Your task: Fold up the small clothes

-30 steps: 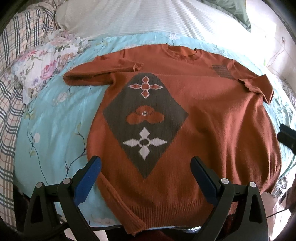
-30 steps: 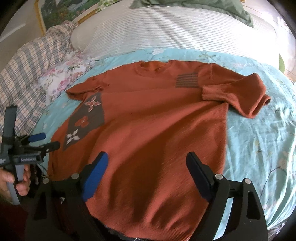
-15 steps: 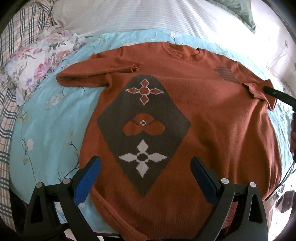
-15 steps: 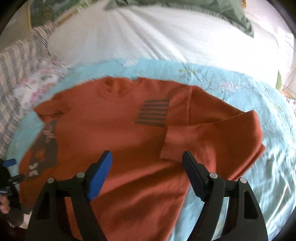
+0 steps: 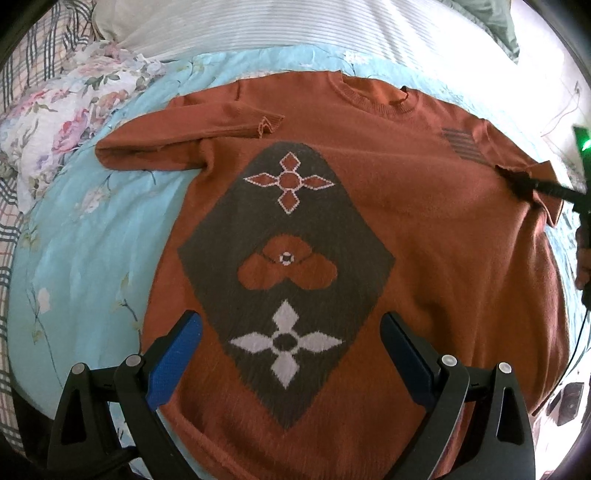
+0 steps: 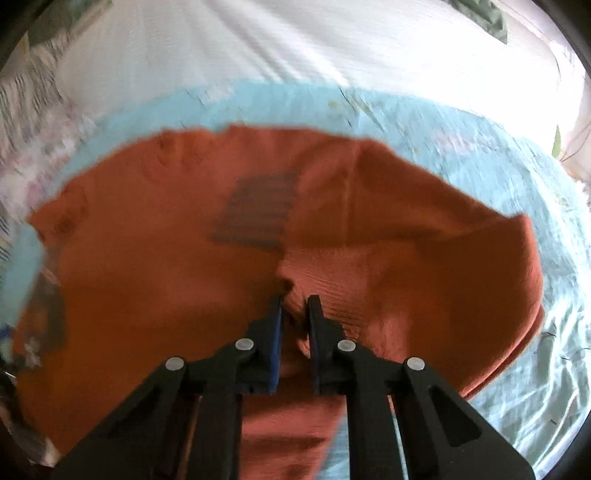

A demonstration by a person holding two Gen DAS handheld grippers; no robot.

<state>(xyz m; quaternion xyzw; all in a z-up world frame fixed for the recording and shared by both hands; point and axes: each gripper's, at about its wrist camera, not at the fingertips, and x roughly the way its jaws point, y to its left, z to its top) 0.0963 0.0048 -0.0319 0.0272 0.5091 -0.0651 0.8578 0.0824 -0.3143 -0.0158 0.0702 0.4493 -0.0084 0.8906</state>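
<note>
A rust-orange knit sweater (image 5: pixel 424 236) with a grey diamond pattern lies flat, face up, on a light blue floral bedsheet (image 5: pixel 85 251). Its left sleeve (image 5: pixel 177 136) is folded across the chest. My left gripper (image 5: pixel 291 343) is open and hovers above the sweater's lower front. My right gripper (image 6: pixel 294 306) is shut on the cuff of the sweater's right sleeve (image 6: pixel 424 280), near a striped grey patch (image 6: pixel 255 210). It also shows at the right edge of the left wrist view (image 5: pixel 517 181), pinching the sleeve.
A white striped pillow (image 5: pixel 295 29) lies behind the sweater. A floral cloth (image 5: pixel 62 122) and a plaid blanket (image 5: pixel 22 74) lie at the left. A green pillow (image 6: pixel 480 18) sits at the far back right.
My right gripper moved forward to the right sleeve and closed on its cuff. My left gripper moved slightly forward over the sweater and stays open.
</note>
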